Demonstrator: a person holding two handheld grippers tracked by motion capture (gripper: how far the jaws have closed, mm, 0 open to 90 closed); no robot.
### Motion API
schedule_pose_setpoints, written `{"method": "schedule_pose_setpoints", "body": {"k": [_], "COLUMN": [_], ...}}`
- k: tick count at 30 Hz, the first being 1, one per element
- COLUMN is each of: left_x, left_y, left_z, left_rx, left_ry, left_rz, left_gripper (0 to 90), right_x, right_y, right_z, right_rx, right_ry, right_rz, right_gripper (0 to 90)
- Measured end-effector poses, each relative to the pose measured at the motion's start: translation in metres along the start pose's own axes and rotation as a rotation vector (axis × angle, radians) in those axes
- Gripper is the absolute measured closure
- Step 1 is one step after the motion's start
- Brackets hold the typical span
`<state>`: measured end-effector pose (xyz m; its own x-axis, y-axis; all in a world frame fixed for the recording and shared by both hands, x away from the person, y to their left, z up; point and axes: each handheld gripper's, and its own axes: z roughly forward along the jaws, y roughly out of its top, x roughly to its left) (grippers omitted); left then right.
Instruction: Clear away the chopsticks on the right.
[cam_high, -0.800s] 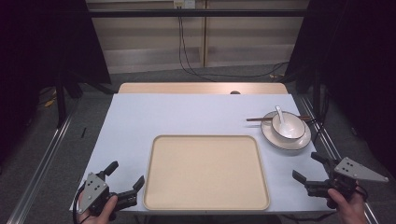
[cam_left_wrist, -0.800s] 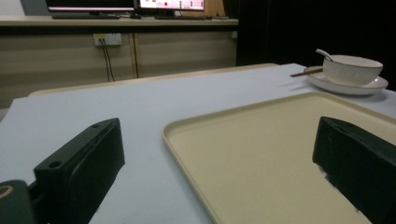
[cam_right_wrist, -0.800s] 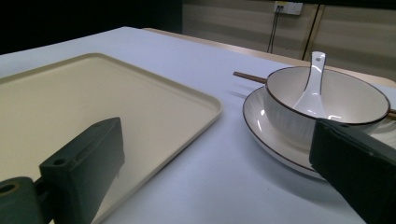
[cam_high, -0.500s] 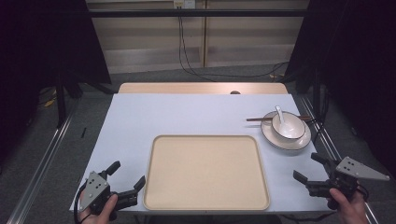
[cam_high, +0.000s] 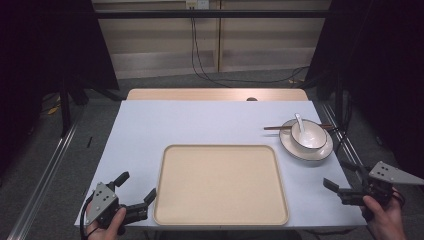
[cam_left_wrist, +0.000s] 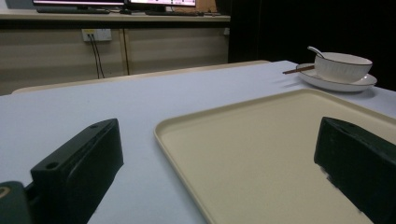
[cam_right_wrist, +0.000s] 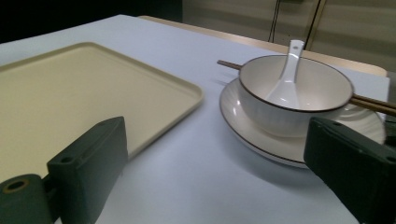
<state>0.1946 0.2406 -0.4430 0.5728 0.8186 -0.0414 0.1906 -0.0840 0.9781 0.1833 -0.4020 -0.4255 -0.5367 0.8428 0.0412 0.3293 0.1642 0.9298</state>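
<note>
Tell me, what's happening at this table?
A person holds a gripper in each hand at the near edge of the table. The left gripper and the right gripper are both open and hold nothing. An empty beige tray lies between them. A bowl with a spoon sits on a plate, chopsticks beside it.

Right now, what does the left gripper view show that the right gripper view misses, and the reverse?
Left gripper view alone: monitors on the far counter and a wall socket. Right gripper view alone: the inside of the bowl, where the white spoon leans. Both share the beige tray, the plate under the bowl, the chopsticks across the plate, and open black jaws of a hand-held gripper.
</note>
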Motion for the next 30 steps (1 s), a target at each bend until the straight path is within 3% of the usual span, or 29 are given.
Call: {"method": "schedule_pose_setpoints", "body": {"k": [2, 3, 6, 8, 9, 12, 14, 18, 19, 22, 23, 26, 29, 30], "left_x": [0.000, 0.001, 0.002, 0.003, 0.003, 0.002, 0.004, 0.005, 0.005, 0.005, 0.006, 0.007, 0.007, 0.007], "left_y": [0.000, 0.000, 0.000, -0.001, -0.001, -0.001, -0.001, 0.000, -0.001, -0.001, -0.001, -0.002, -0.002, -0.002], "left_z": [0.000, 0.000, 0.000, 0.001, 0.001, 0.002, 0.002, 0.002, 0.002, 0.003, 0.003, 0.003, 0.005, 0.005], "left_rx": [-0.001, 0.004, 0.002, 0.000, 0.003, 0.004, 0.012, 0.005, 0.016, 0.019, 0.023, 0.025, 0.033, 0.033], "left_ry": [-0.001, -0.001, -0.005, -0.016, -0.012, -0.018, -0.012, -0.017, -0.011, 0.002, 0.008, 0.005, 0.010, 0.010], "left_rz": [0.000, 0.000, -0.008, -0.033, -0.026, -0.027, -0.006, -0.003, 0.006, 0.001, 0.006, 0.003, 0.001, 0.001], "left_gripper": [1.2, 1.2, 1.2, 1.3, 1.2, 1.3, 1.4, 1.5, 1.5, 1.6, 1.6, 1.6, 1.6, 1.6], "right_x": [-0.005, -0.016, -0.026, -0.036, -0.044, -0.054, -0.070, -0.087, -0.098, -0.108, -0.119, -0.129, -0.148, -0.148], "right_y": [0.000, 0.001, 0.005, 0.011, 0.017, 0.023, 0.031, 0.041, 0.049, 0.055, 0.061, 0.068, 0.079, 0.079], "right_z": [-0.002, -0.006, -0.009, -0.011, -0.011, -0.009, -0.003, 0.004, 0.009, 0.016, 0.024, 0.032, 0.052, 0.052], "right_rx": [0.002, 0.000, 0.013, 0.038, 0.077, 0.116, 0.168, 0.204, 0.217, 0.237, 0.253, 0.268, 0.329, 0.329], "right_ry": [0.005, 0.041, 0.051, 0.064, 0.073, 0.047, 0.066, 0.068, 0.080, 0.074, 0.080, 0.076, 0.082, 0.082], "right_rz": [-0.008, 0.006, 0.015, 0.009, -0.052, -0.074, -0.095, -0.124, -0.144, -0.164, -0.165, -0.179, -0.214, -0.214], "right_gripper": [5.4, 5.5, 5.5, 9.1, 17.0, 10.1, 10.4, 17.0, 23.7, 25.7, 27.0, 33.4, 39.3, 39.3]}}
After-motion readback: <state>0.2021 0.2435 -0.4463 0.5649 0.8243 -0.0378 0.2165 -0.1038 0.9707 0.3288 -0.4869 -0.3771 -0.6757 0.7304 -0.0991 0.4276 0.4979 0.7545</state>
